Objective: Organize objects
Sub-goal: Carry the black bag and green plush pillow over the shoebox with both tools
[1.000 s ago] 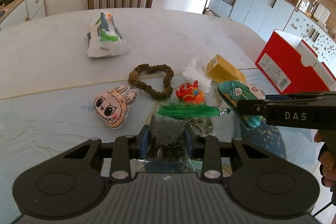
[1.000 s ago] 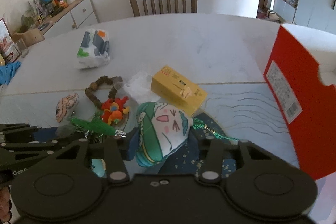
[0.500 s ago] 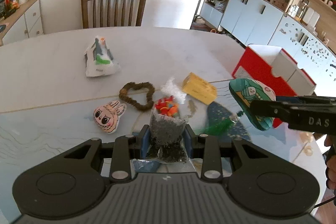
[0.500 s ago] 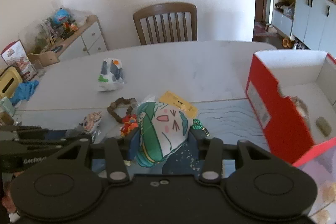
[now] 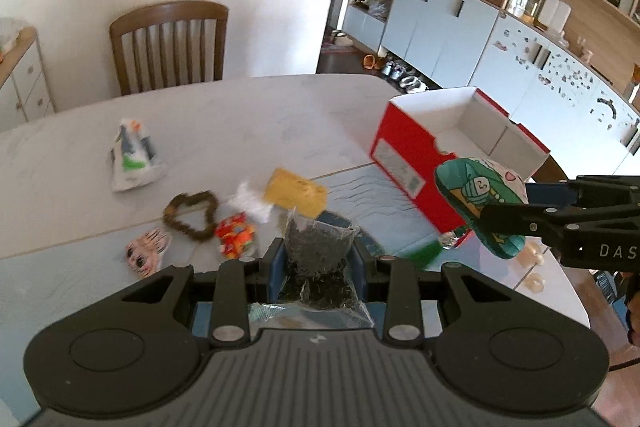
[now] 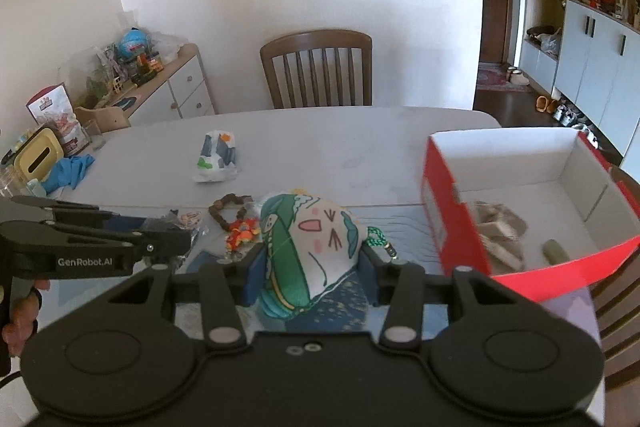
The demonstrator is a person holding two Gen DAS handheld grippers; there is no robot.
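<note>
claws both carry loads right now. your left claw [image 5: 318, 263] is clamped on a clear packet of dark dried leaves [image 5: 320, 259], held upright between the pads above the bench [image 5: 260, 115]. your right claw [image 6: 310, 267] is pinched on a green-and-white plush charm [image 6: 308, 251], with its beaded cord and green tassel [image 5: 426, 253] hanging below; in the left view that charm sits just in front of the near corner of the red box [image 5: 408, 155].

the box is open, with a few small items lying inside on its white floor [image 6: 560, 211]; it looks like the drop target, and neither load is over the opening yet.

risks as i judge them:
- the tassel hangs low, so it could snag on the box's near wall if you cross it without lifting.
- the plush is squashy, and a light pinch could let it slip before you clear the rim.
- the packet is thin film, gripped low, so it may fold over or slide out if you swing quickly.
- the two claws are near each other, and both heading for one opening could make them collide.

left on the bench: a yellow box [image 5: 296, 195], a brown bead loop [image 5: 192, 215], a red-orange charm [image 5: 236, 239], a face charm [image 5: 148, 255] and a white pouch [image 5: 134, 159].
</note>
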